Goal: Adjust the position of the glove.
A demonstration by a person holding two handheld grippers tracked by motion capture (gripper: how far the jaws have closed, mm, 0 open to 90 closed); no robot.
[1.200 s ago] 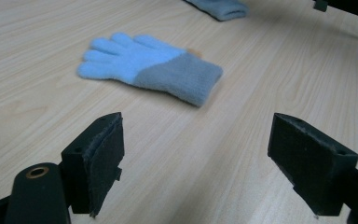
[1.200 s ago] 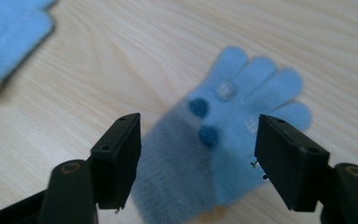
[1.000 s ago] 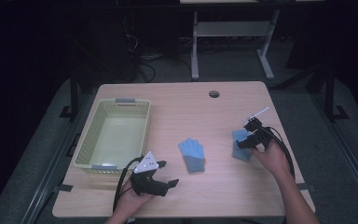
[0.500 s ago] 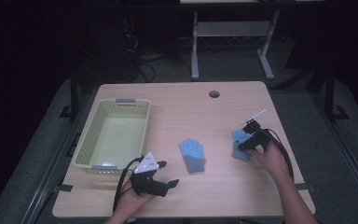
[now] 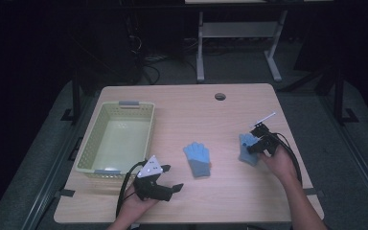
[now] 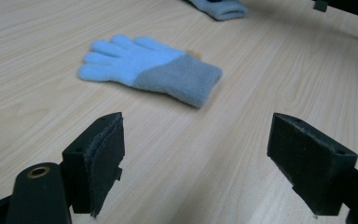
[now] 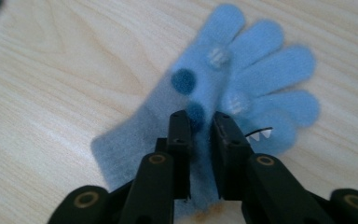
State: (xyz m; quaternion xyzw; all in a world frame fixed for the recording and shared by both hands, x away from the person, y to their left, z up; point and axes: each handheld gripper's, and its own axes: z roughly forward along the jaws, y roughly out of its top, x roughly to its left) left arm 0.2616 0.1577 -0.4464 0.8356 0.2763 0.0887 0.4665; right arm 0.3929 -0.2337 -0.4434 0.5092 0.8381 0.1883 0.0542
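Observation:
A light blue glove (image 7: 256,65) with dark dots and a small toothed face lies flat at the table's right. My right gripper (image 7: 200,122) has just been closing and is shut on a fold of that glove (image 5: 245,149), pinched between the pads near the cuff. The right gripper (image 5: 252,145) points down at the table from the person's right hand. A second blue glove with a grey cuff (image 5: 197,159) lies at the table's middle. In front of that grey-cuffed glove (image 6: 149,70), my left gripper (image 6: 200,140) stands open above bare wood. The left gripper (image 5: 171,178) sits near the front edge.
A pale green plastic basket (image 5: 124,104) stands at the left of the wooden table (image 5: 196,110), holding nothing. A round cable hole (image 5: 220,96) is near the far edge. Black cables trail from both grippers. The floor around is dark.
The right gripper's jaws have drawn together on the glove at the right. Both hands and the middle glove stay where they were.

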